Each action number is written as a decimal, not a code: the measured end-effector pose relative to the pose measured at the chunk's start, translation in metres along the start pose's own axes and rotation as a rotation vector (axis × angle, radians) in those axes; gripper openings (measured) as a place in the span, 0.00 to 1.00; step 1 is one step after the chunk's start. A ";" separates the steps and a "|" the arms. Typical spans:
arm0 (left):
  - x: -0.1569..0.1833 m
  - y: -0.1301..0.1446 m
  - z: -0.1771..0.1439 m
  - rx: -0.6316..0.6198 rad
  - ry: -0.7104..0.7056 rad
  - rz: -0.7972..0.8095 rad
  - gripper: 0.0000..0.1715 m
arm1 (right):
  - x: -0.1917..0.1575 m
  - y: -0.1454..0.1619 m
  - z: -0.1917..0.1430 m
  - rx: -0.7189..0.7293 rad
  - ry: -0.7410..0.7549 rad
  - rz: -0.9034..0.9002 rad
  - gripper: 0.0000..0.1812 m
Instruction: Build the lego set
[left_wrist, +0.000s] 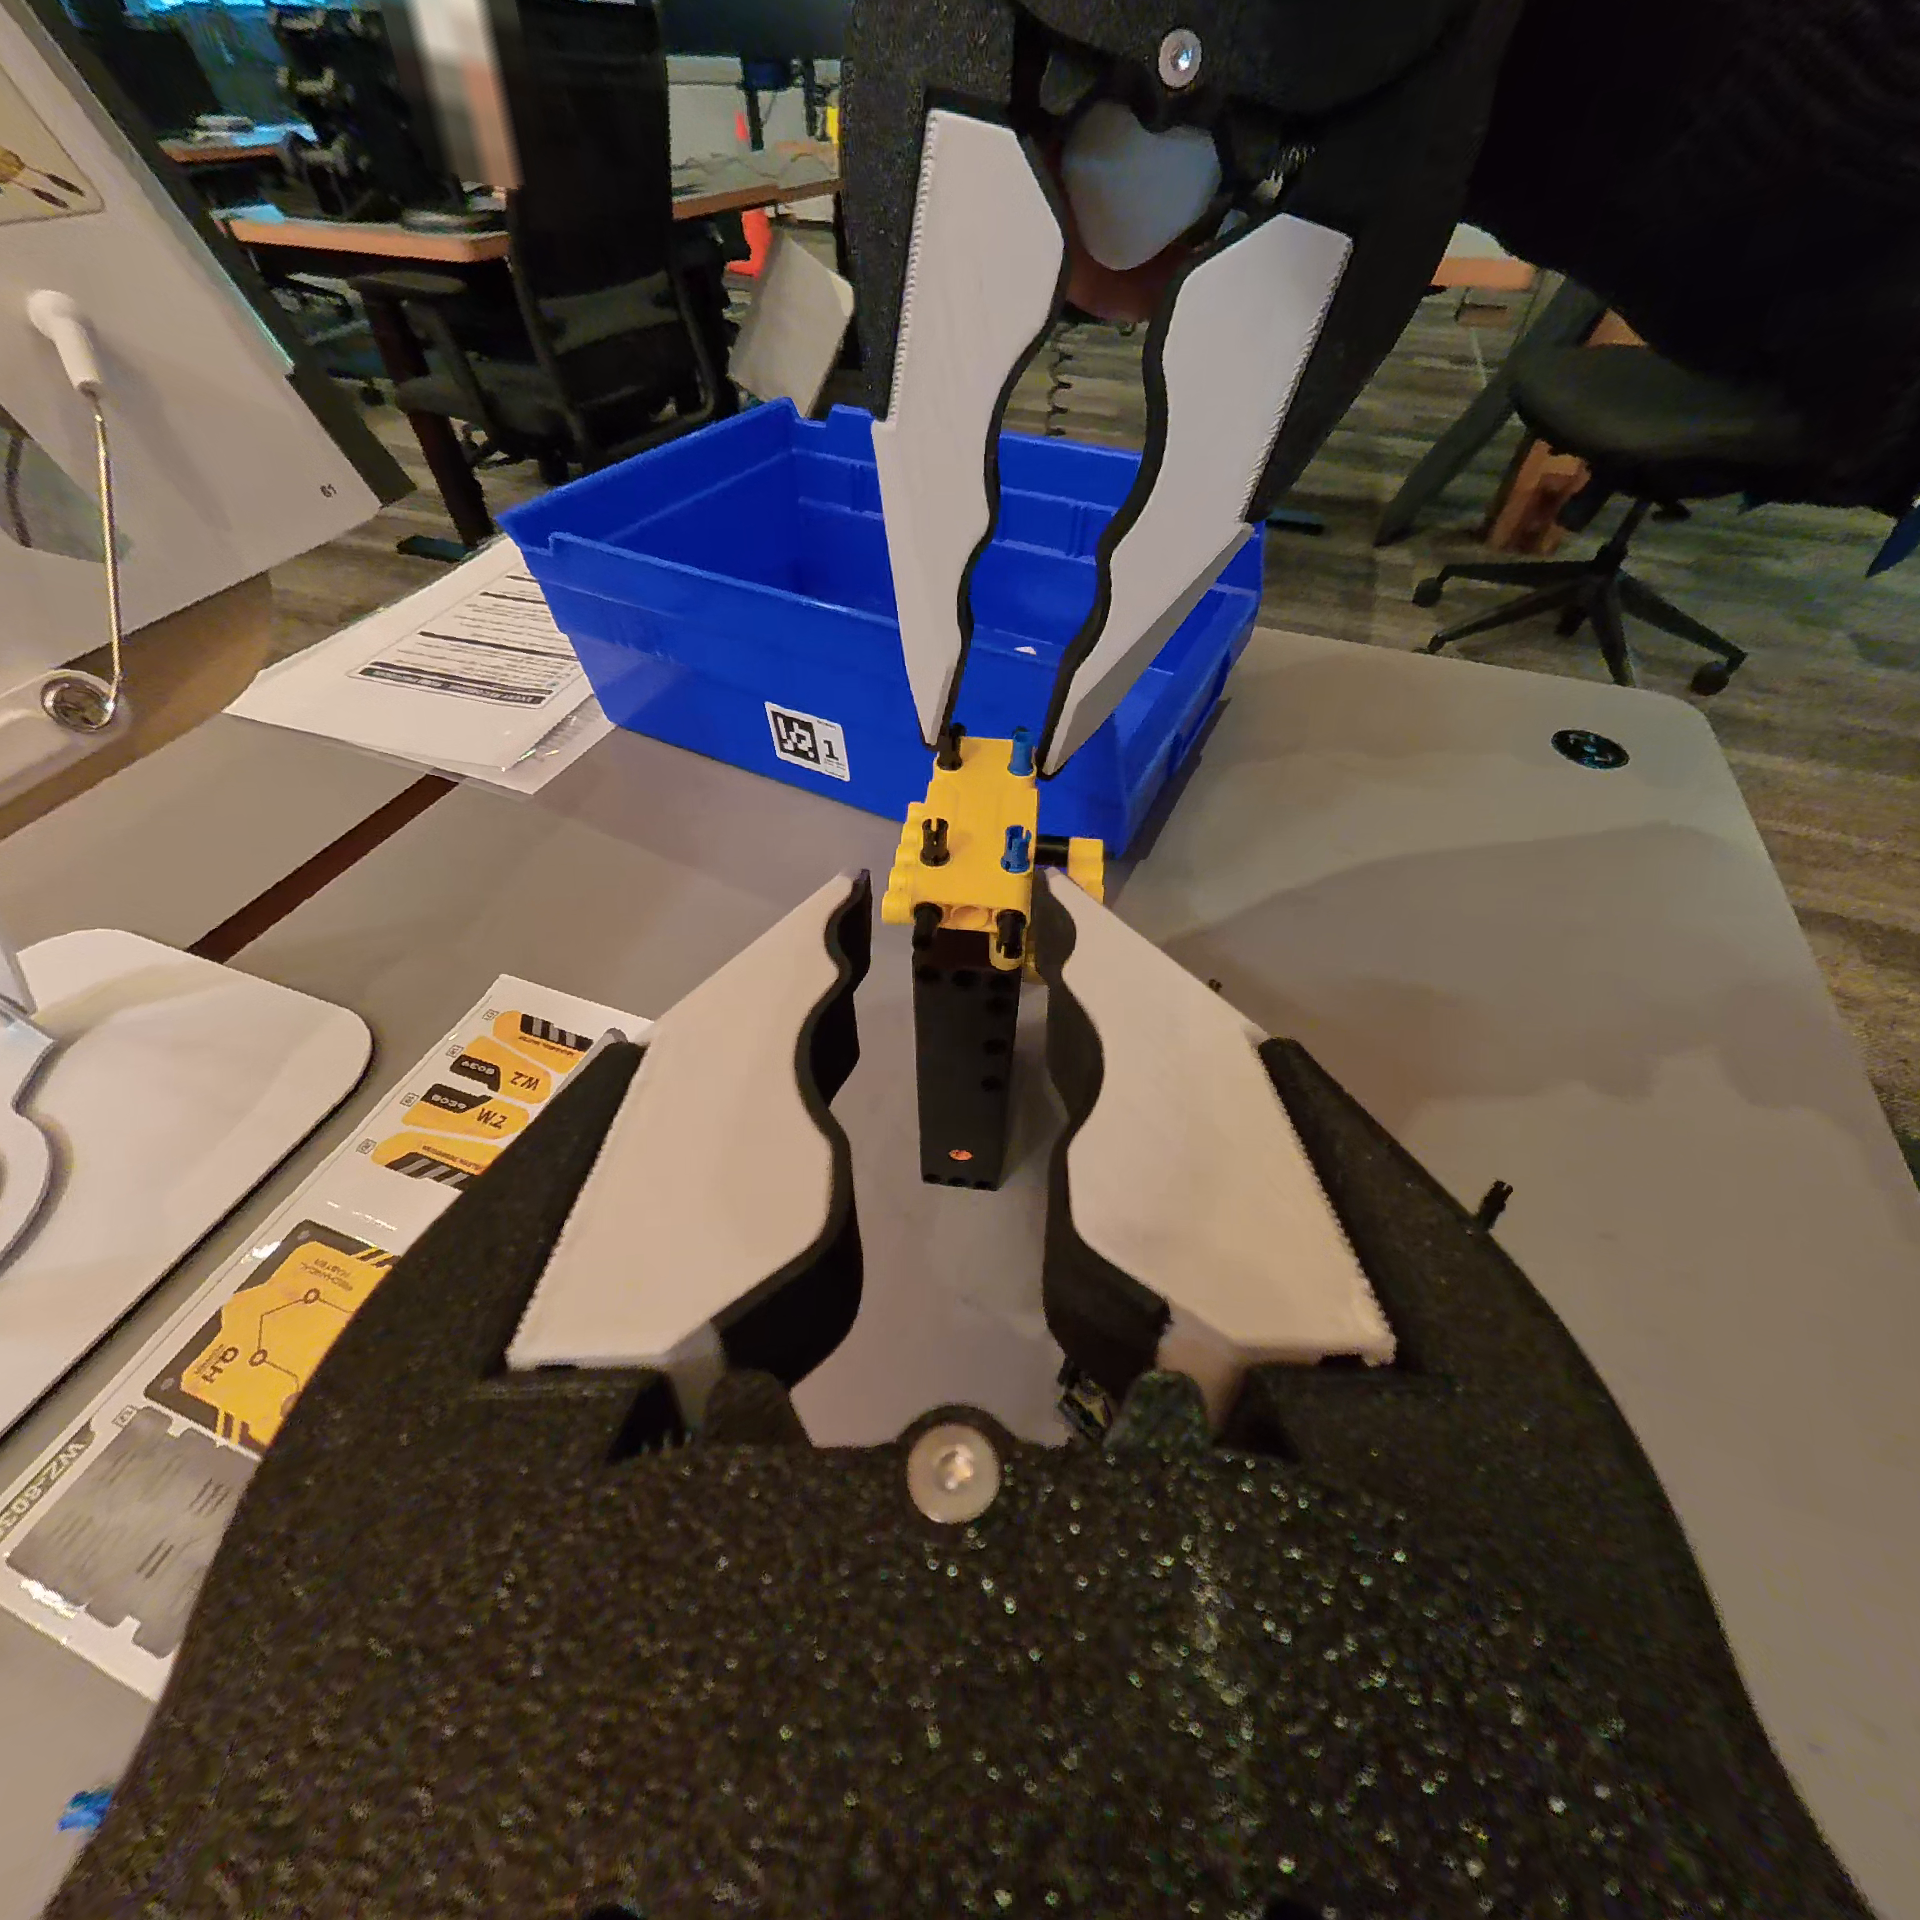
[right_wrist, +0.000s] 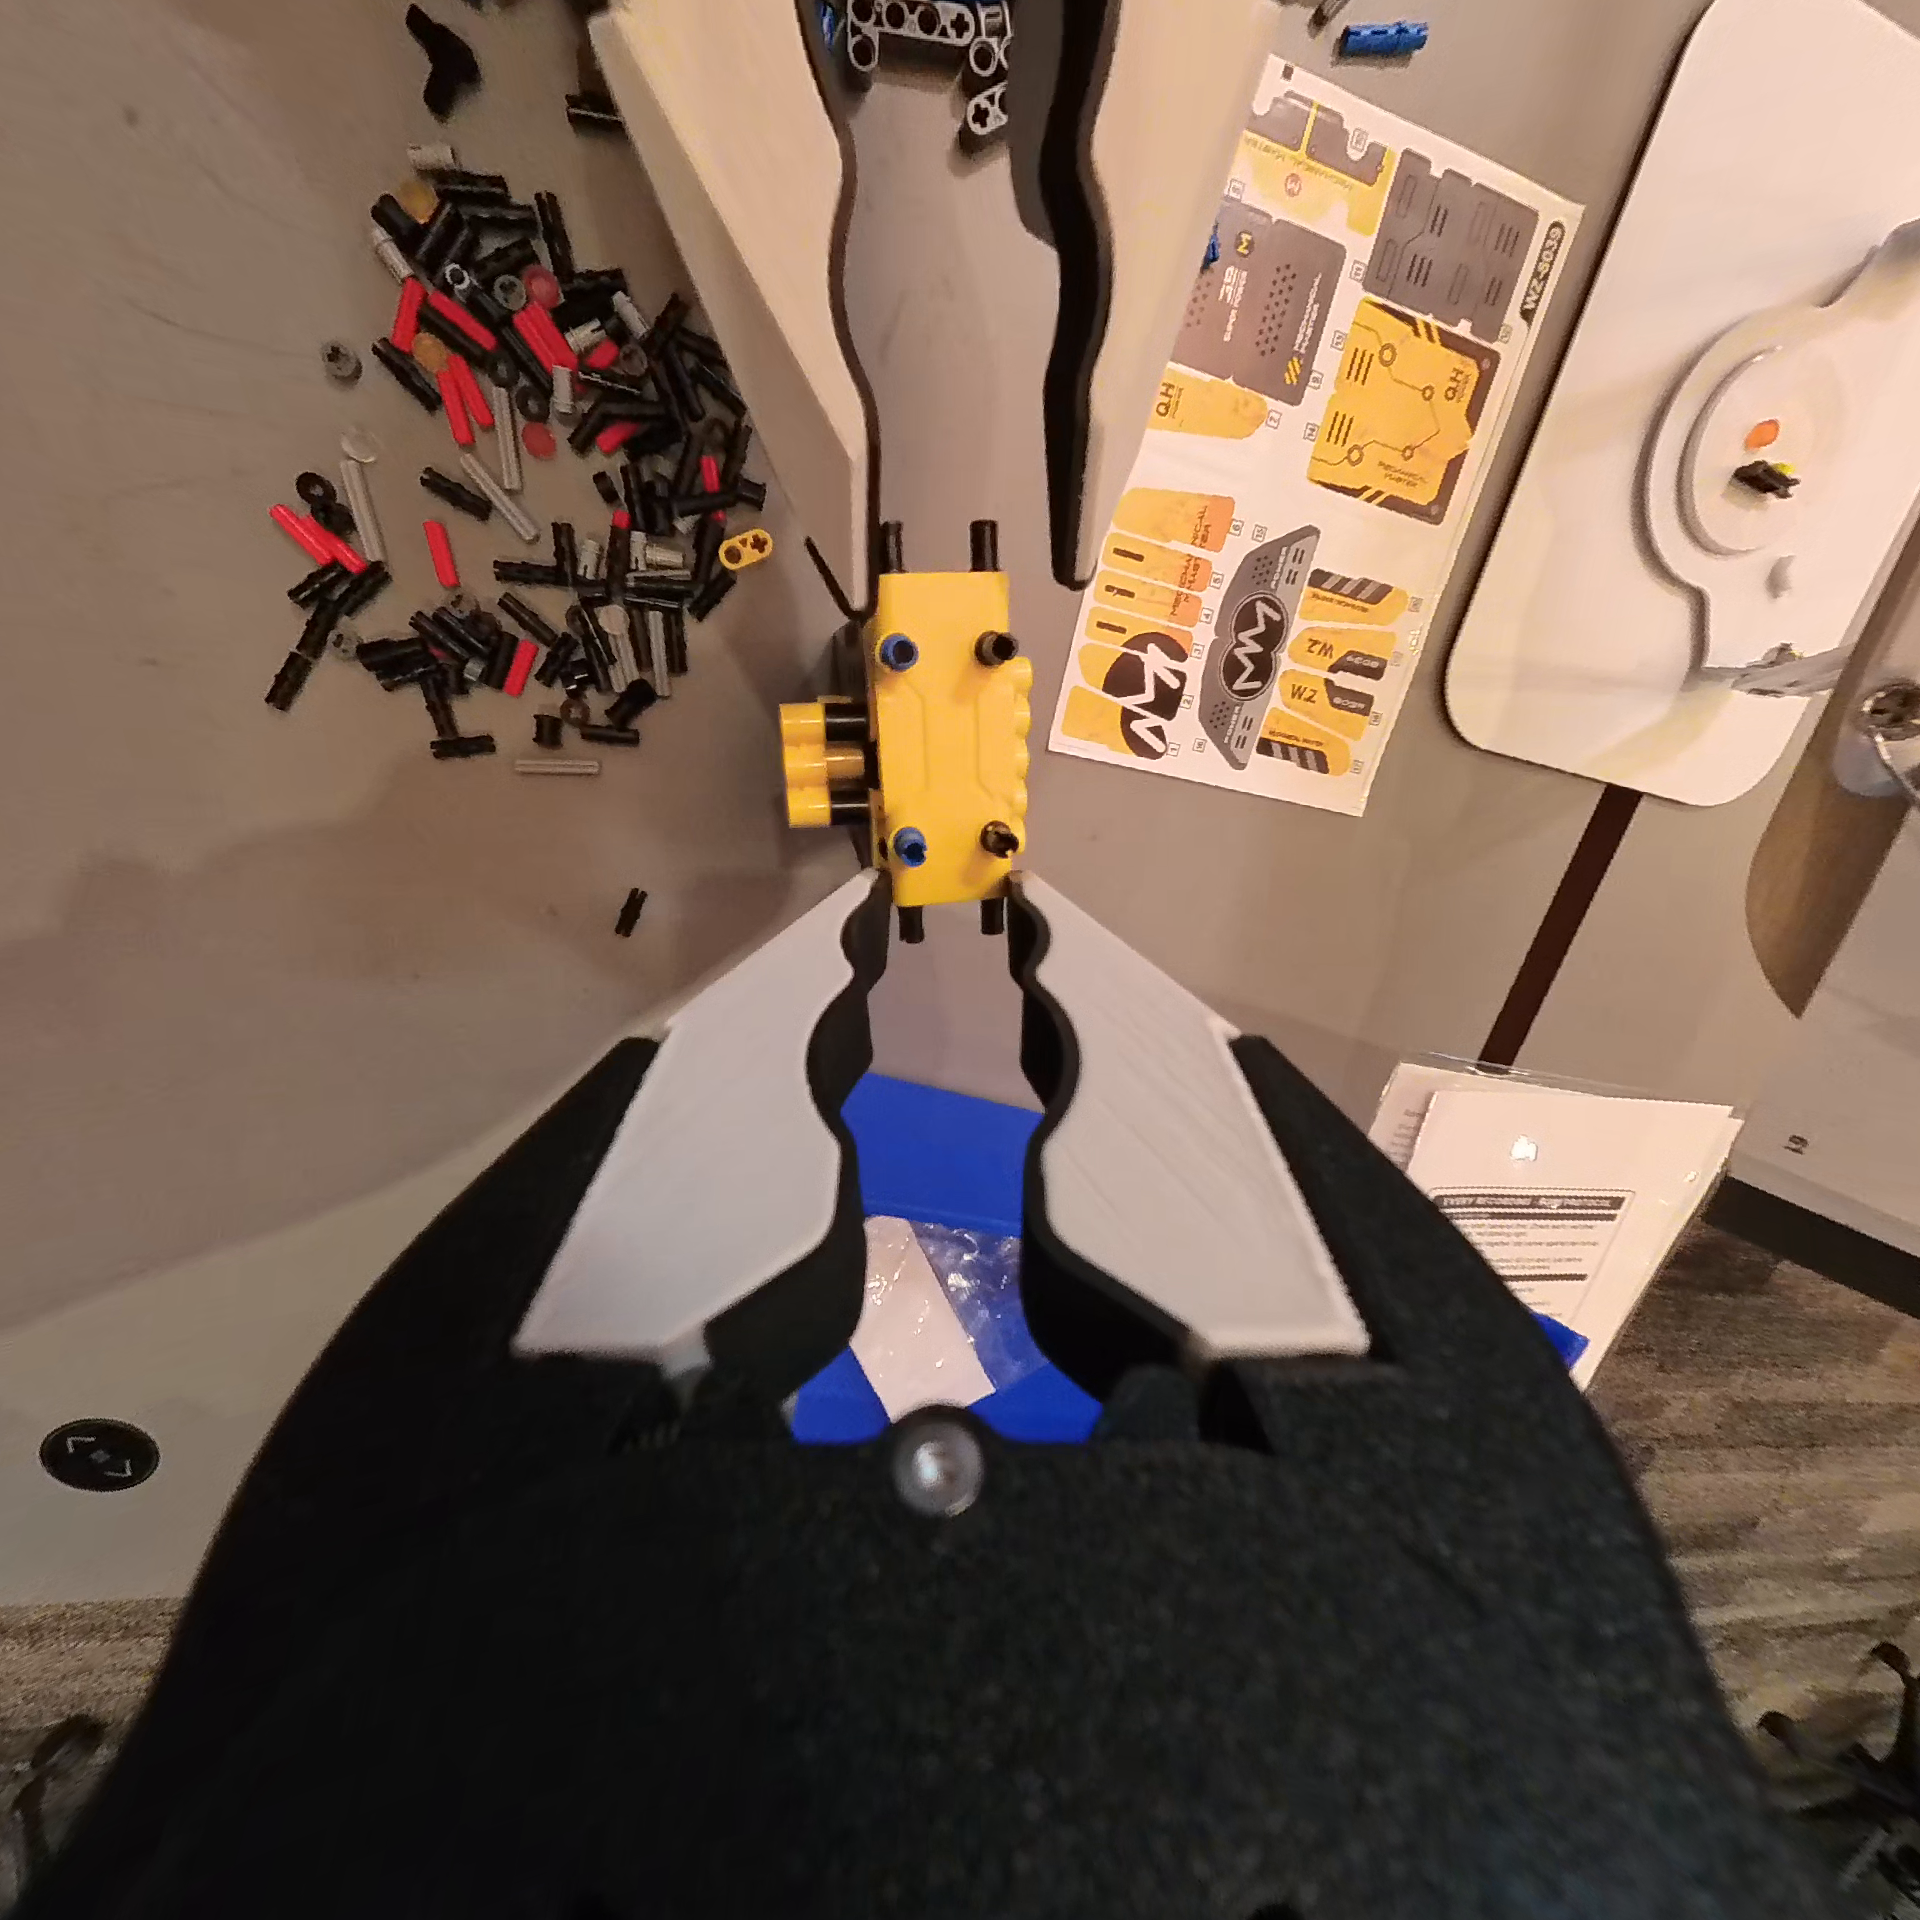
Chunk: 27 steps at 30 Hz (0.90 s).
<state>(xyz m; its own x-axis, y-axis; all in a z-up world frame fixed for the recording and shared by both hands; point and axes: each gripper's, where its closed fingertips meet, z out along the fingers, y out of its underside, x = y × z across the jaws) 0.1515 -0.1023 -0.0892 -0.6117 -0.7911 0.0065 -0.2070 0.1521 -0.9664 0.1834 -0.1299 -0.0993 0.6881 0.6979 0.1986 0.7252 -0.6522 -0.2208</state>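
Both grippers meet on one small brick build (left_wrist: 961, 868) held above the grey table (left_wrist: 1351, 987): a yellow block studded with black and blue pins, with a black beam (left_wrist: 961, 1081) hanging from it toward the left gripper. The left gripper (left_wrist: 951, 914) has its fingers closed in on the sides of the yellow block where it joins the beam, gripping it. The right gripper (right_wrist: 940, 899), coming from the opposite side, pinches the far end of the block, its tips touching the yellow edges beside two black pins. From its camera a short yellow stub (right_wrist: 821, 764) sticks out of the block's side. I'd judge the build light and rigid, hard plastic and a bit slick, with pin joints that could pop apart under twisting; the flat yellow sides look like the safest hold, not the pins. Just behind stands a blue bin (left_wrist: 727, 623) with clear bags inside. A sticker sheet (right_wrist: 1320, 436) lies flat nearby, and a heap of loose black, red and grey pins (right_wrist: 530, 468) is spread across the table on the other side.
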 end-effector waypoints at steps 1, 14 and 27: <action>0.000 0.000 0.000 -0.002 -0.001 0.006 0.18 | 0.000 0.000 0.000 -0.004 0.001 0.000 0.12; 0.001 0.001 0.003 -0.007 -0.011 0.012 0.14 | 0.000 -0.002 0.000 -0.015 0.006 0.000 0.12; -0.002 -0.010 -0.002 0.053 -0.015 -0.019 0.13 | 0.004 -0.006 -0.006 0.015 0.018 0.010 0.12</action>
<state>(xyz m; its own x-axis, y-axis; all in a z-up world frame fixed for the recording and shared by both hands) 0.1531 -0.1004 -0.0794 -0.5968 -0.8021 0.0215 -0.1772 0.1057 -0.9785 0.1818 -0.1250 -0.0919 0.6959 0.6857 0.2134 0.7177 -0.6546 -0.2373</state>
